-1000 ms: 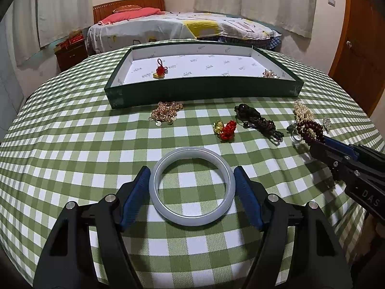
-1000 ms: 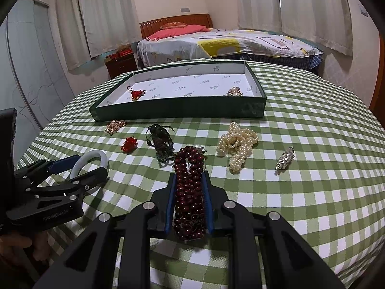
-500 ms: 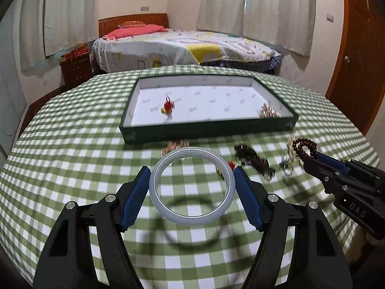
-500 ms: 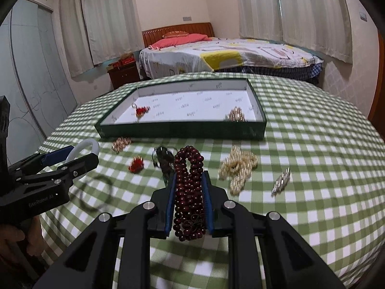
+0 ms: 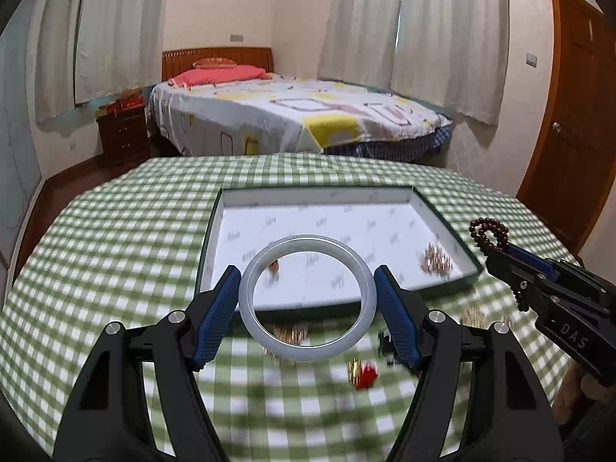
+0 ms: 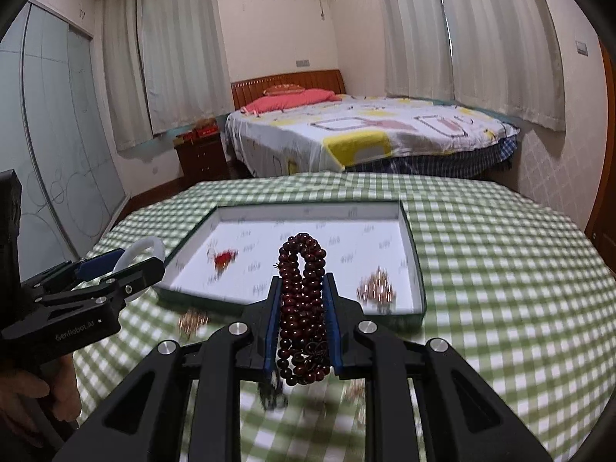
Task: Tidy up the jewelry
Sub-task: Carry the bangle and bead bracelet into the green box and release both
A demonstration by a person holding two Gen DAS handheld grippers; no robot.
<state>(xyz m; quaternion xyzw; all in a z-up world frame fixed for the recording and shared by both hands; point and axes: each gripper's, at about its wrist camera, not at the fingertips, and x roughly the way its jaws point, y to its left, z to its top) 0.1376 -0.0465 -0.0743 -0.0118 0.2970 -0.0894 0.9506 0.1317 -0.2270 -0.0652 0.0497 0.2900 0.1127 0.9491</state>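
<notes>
My left gripper (image 5: 307,296) is shut on a pale jade bangle (image 5: 254,319) and holds it in the air in front of the green tray (image 5: 215,227). My right gripper (image 6: 302,296) is shut on a dark red bead bracelet (image 6: 302,308), lifted above the table near the tray's front wall (image 6: 417,313). The white tray floor holds a red knot charm (image 6: 225,258) and a gold cluster (image 6: 377,288). The right gripper also shows in the left wrist view (image 5: 500,258), and the left gripper shows in the right wrist view (image 6: 127,269).
Loose jewelry lies blurred on the green checked tablecloth (image 5: 115,238) before the tray: a gold cluster (image 5: 290,333), a red and gold charm (image 5: 362,373), another gold piece (image 6: 192,321). A bed (image 6: 365,134) and a door (image 5: 573,115) stand beyond the table.
Both grippers have risen well above the table with the bangle and bead bracelet and moved toward the tray. The loose jewelry has dropped low in both views.
</notes>
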